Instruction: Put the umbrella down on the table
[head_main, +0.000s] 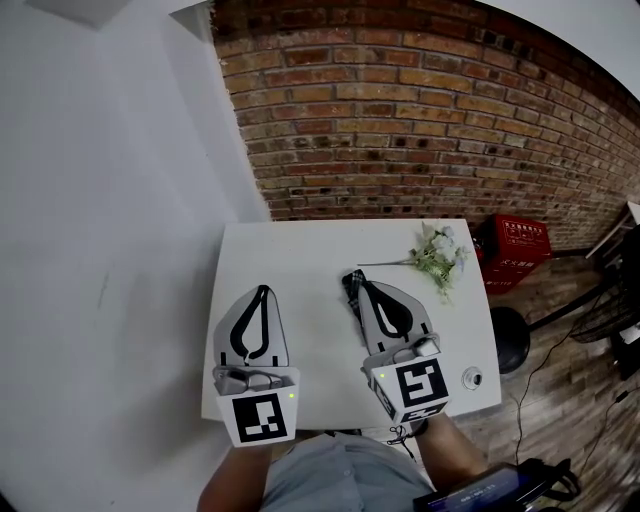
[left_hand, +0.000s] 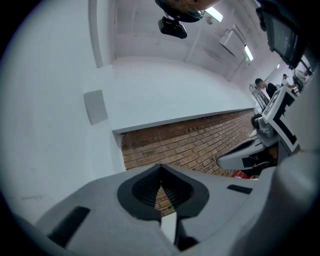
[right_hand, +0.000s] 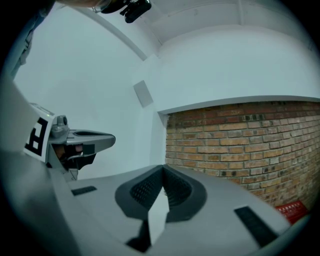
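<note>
The folded umbrella (head_main: 351, 292), dark with a check pattern, lies on the white table (head_main: 300, 260). Only its end shows, at the left side of my right gripper (head_main: 363, 287); the rest is hidden under that gripper. In the right gripper view the right gripper (right_hand: 163, 168) is shut, its jaws meeting at the tip with nothing between them, and it points level at the brick wall. My left gripper (head_main: 263, 291) hovers over the table's left part. Its jaws (left_hand: 161, 165) are closed too and hold nothing.
A bunch of pale artificial flowers (head_main: 438, 256) lies at the table's far right. A small round object (head_main: 472, 378) sits near the front right corner. A red crate (head_main: 517, 250) and a black stool (head_main: 512, 340) stand right of the table, a brick wall (head_main: 420, 120) behind.
</note>
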